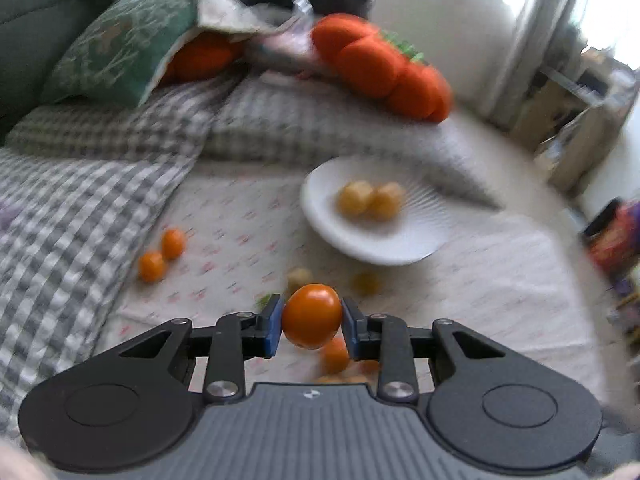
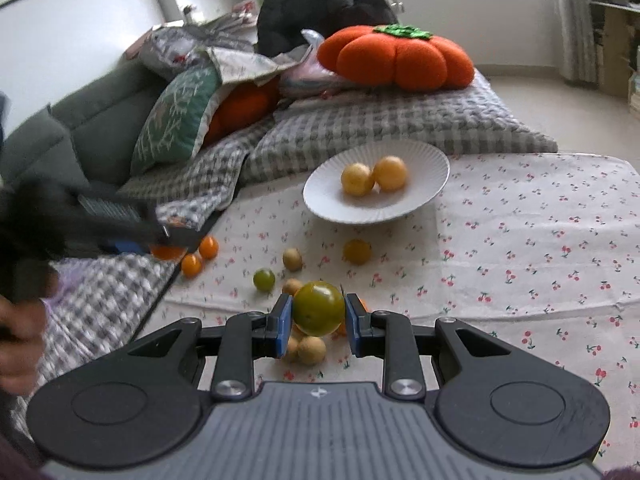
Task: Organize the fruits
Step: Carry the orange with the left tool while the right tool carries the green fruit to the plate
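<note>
My left gripper (image 1: 311, 320) is shut on an orange tomato (image 1: 312, 316), held above the floral cloth; the view is motion-blurred. My right gripper (image 2: 318, 316) is shut on a green tomato (image 2: 319, 308) above a cluster of small fruits. A white ribbed plate (image 2: 424, 168) holds two yellow fruits (image 2: 374, 178); it also shows in the left wrist view (image 1: 400, 240). Loose fruits lie on the cloth: two orange ones (image 2: 200, 256), a green one (image 2: 264, 279), a yellow one (image 2: 357, 251) and tan ones (image 2: 312, 350). The left gripper (image 2: 168, 240) appears at left in the right wrist view.
A grey checked blanket (image 2: 320, 128) and pillows lie behind the plate. An orange pumpkin cushion (image 2: 396, 58) sits on top, with a green patterned cushion (image 2: 180, 116) to the left. A dark sofa (image 2: 92, 128) stands at far left. The floral cloth (image 2: 520, 248) spreads right.
</note>
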`<action>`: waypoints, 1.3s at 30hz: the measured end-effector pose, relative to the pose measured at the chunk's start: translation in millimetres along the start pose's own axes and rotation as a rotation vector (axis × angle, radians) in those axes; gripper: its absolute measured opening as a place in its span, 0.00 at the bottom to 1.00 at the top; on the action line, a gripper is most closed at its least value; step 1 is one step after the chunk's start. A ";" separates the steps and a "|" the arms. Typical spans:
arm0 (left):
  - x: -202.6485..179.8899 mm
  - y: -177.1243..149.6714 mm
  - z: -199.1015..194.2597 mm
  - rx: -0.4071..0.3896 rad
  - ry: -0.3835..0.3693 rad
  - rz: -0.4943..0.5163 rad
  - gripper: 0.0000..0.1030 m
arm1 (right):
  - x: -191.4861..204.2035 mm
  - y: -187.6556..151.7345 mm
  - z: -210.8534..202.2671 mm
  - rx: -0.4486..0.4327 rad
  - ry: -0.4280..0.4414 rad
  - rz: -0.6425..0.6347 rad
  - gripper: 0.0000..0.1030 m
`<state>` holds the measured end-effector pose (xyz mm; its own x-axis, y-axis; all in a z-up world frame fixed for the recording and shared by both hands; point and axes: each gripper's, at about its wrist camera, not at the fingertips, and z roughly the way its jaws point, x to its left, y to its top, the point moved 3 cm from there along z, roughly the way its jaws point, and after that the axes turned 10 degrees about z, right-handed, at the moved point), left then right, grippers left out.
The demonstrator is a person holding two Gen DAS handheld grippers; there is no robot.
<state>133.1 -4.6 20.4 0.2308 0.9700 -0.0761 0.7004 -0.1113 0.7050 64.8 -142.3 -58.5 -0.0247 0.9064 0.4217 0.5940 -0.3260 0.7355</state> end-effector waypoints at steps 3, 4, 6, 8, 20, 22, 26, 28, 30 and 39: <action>-0.8 12.0 -8.3 -0.039 -0.029 -0.009 0.18 | 1.5 3.8 -1.1 -0.004 -0.019 0.012 0.24; -0.3 13.4 -8.8 -0.049 -0.033 -0.004 0.18 | 2.3 5.1 -0.9 -0.001 -0.029 0.012 0.24; 1.3 14.4 -6.7 -0.063 -0.054 0.004 0.18 | 3.1 10.7 0.1 0.004 -0.048 0.012 0.24; 6.1 16.6 -1.8 -0.068 -0.081 -0.010 0.18 | 4.8 22.8 1.3 0.009 -0.074 0.012 0.24; 26.7 47.3 56.7 -0.018 -0.072 -0.057 0.18 | 2.6 99.1 62.8 0.053 -0.096 -0.135 0.24; 24.2 53.7 74.7 -0.003 -0.067 -0.052 0.18 | -2.8 102.6 83.0 0.076 -0.105 -0.159 0.24; 18.6 65.3 110.8 0.030 -0.070 -0.038 0.18 | -15.3 116.8 112.1 0.090 -0.088 -0.161 0.24; 17.7 70.9 129.5 0.034 -0.065 -0.038 0.18 | -21.8 122.3 125.2 0.090 -0.084 -0.175 0.24; 16.2 74.7 148.4 0.041 -0.071 -0.040 0.18 | -26.8 123.9 138.8 0.103 -0.086 -0.204 0.24; 4.5 72.6 203.5 0.095 -0.120 -0.040 0.18 | -38.6 112.0 183.0 0.156 -0.071 -0.307 0.24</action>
<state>322.5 -52.2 -72.3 0.2764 0.9420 -0.1904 0.7699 -0.0985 0.6305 279.5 -164.6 -89.4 -0.1686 0.9740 0.1516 0.6831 0.0045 0.7303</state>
